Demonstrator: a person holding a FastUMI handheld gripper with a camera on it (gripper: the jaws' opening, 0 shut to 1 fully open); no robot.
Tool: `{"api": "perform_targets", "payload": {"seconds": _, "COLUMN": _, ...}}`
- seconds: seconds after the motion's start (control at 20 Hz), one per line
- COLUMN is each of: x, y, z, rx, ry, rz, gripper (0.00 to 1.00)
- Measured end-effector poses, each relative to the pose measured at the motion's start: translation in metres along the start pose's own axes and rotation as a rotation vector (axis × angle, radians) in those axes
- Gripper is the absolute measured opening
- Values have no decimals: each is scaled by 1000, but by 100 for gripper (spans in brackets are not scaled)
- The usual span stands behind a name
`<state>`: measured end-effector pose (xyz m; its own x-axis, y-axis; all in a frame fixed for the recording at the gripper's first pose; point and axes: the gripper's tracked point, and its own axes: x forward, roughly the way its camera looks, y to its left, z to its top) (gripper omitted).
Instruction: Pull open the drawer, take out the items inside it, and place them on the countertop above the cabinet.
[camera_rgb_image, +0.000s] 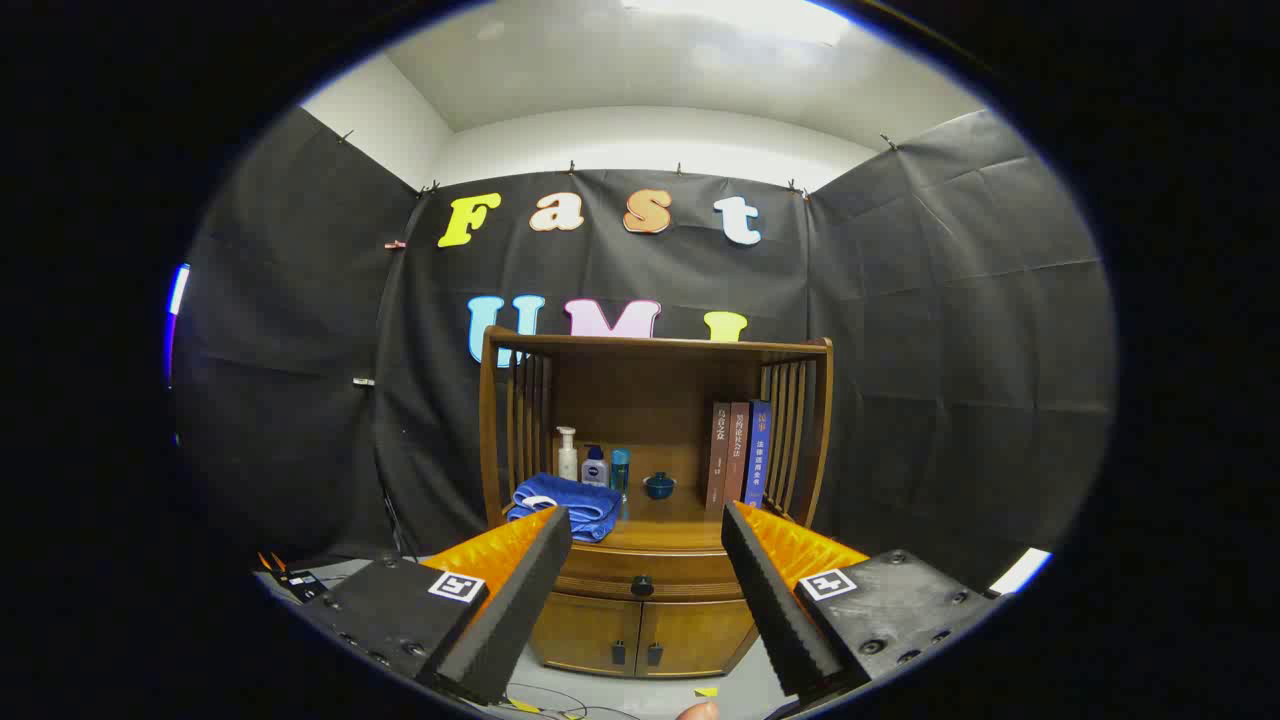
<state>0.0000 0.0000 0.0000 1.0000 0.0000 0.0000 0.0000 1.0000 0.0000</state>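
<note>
A brown wooden cabinet (650, 440) stands ahead against the booth wall. Its drawer (650, 578) is closed, with a dark round knob (642, 586) at its centre, seen between my fingers and well beyond them. The countertop (665, 535) lies just above the drawer, under an open shelf niche. My gripper (645, 525) is open, with nothing between its fingers, and stands some way back from the cabinet.
On the countertop sit a folded blue towel (565, 505), a white pump bottle (567, 455), two small bottles (607, 467), a little blue bowl (659, 486) and three upright books (738, 450). Two lower doors (640, 635) have dark handles. Cables lie on the floor.
</note>
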Motion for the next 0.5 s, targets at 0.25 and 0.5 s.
{"api": "perform_targets", "payload": {"seconds": 0.25, "x": -1, "y": 3, "z": -3, "rx": 12, "ry": 12, "rz": 6, "gripper": 98}}
{"api": "perform_targets", "payload": {"seconds": 0.5, "x": -3, "y": -1, "z": -3, "rx": 40, "ry": 12, "rz": -8, "gripper": 98}}
